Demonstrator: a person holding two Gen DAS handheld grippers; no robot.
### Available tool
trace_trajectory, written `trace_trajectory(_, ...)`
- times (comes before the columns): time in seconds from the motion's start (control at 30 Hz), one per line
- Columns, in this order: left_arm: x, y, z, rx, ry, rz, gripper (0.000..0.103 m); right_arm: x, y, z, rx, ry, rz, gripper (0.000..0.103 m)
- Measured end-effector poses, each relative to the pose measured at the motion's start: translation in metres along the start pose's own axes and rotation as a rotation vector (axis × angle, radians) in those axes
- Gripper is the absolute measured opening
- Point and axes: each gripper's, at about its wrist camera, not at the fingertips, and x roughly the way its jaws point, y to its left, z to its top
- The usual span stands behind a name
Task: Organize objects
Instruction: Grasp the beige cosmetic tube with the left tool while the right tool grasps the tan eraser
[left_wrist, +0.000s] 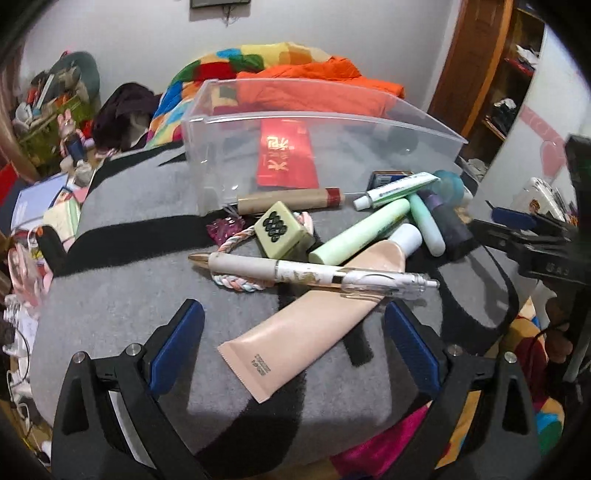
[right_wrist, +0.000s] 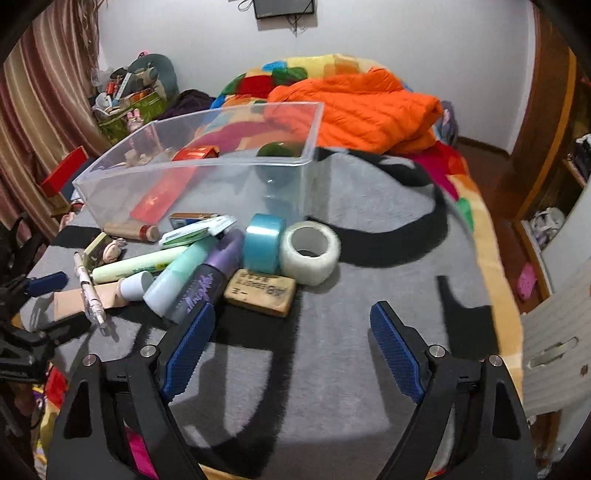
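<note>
A clear plastic bin (left_wrist: 207, 122) (right_wrist: 110, 173) stands on a grey blanket, with a red envelope (left_wrist: 286, 155) and a green ball (right_wrist: 279, 151) inside. In front of it lies a pile: a white pen (left_wrist: 295, 271), a beige tube (left_wrist: 306, 325), a mahjong tile (left_wrist: 282, 232), a braided band (left_wrist: 236, 282), pale green tubes (left_wrist: 362, 232), a purple bottle (right_wrist: 210, 280), blue tape (right_wrist: 264, 242), clear tape (right_wrist: 310, 253) and an eraser (right_wrist: 260, 291). My left gripper (left_wrist: 293, 341) is open over the beige tube. My right gripper (right_wrist: 291, 349) is open and empty, over bare blanket.
The grey blanket (right_wrist: 351, 369) with black stripes covers a bed; an orange quilt (right_wrist: 365, 107) lies behind the bin. Clutter sits at the left (left_wrist: 48, 110). A wooden shelf (right_wrist: 554, 166) stands at the right. The right gripper shows at the left wrist view's right edge (left_wrist: 532, 236).
</note>
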Motion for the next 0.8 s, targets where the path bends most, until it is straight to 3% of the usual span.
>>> trace_trajectory(0.07, -0.001, -0.005, -0.001, 0.023, -0.007, -0.006, 0.096, 0.006, 0.004, 0.000, -0.015, 0.009, -0.014, 0.078)
trace_trajectory(0.13, -0.003, -0.012, -0.004, 0.062, -0.013, 0.010, 0.077, 0.012, 0.005, 0.001, -0.022, 0.027, -0.015, 0.069)
trace_trajectory(0.17, -0.005, -0.016, -0.006, 0.088, -0.018, 0.024, 0.073, 0.015, 0.006, 0.000, -0.020, 0.037, -0.010, 0.063)
trace_trajectory(0.23, -0.008, -0.019, -0.009, 0.101, -0.020, 0.000, 0.056, 0.016, 0.006, -0.001, -0.007, 0.032, -0.004, 0.062)
trace_trajectory(0.33, -0.013, -0.019, -0.011, 0.103, -0.012, -0.022, 0.049, 0.015, 0.007, -0.001, -0.006, 0.025, 0.009, 0.053)
trace_trajectory(0.4, -0.018, -0.020, -0.014, 0.113, -0.008, -0.039, 0.044, 0.014, 0.010, -0.001, -0.008, 0.025, 0.028, 0.039)
trace_trajectory(0.53, -0.029, -0.026, -0.021, 0.129, 0.020, -0.111, 0.033, 0.009, 0.015, -0.005, -0.040, 0.011, 0.003, 0.029)
trace_trajectory(0.67, -0.041, -0.030, -0.016, 0.137, 0.016, -0.088, 0.031, 0.003, 0.013, -0.010, -0.048, 0.011, 0.005, 0.017)
trace_trajectory(0.8, -0.047, -0.028, 0.006, 0.116, -0.024, -0.106, 0.031, -0.004, 0.008, -0.012, -0.038, 0.017, 0.020, 0.015)
